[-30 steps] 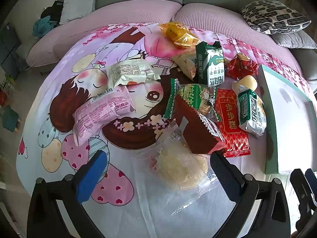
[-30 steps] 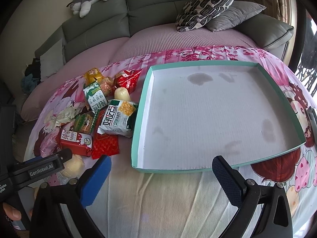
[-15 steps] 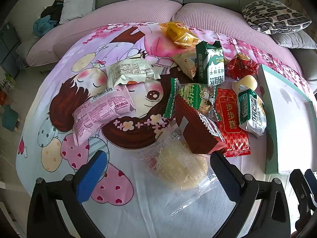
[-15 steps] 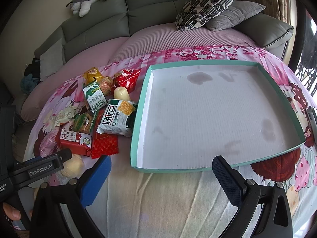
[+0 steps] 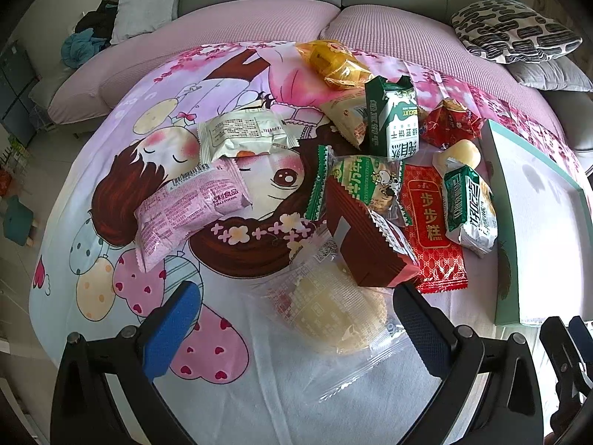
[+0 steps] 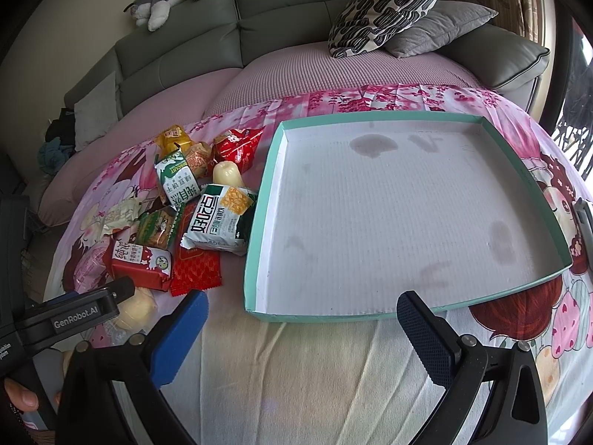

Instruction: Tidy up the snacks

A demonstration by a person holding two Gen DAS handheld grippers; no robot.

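Left gripper (image 5: 296, 319) spread wide, empty | right gripper (image 6: 300, 330) likewise | bun packet (image 5: 333, 315) lower centre: probably light, squashy, slippery film; I'd pinch its crimped end | tray (image 6: 255, 244) bare

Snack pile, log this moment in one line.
left tool open over clear-wrapped bun | right tool open | teal tray empty

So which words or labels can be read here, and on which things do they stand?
"GenRobot.AI": left gripper.
"BISCUIT": green carton.
"步步糕": red packet.
"好吃点": green-white bag.
"FOODS": pink bag.
Other print is too small or blurred.
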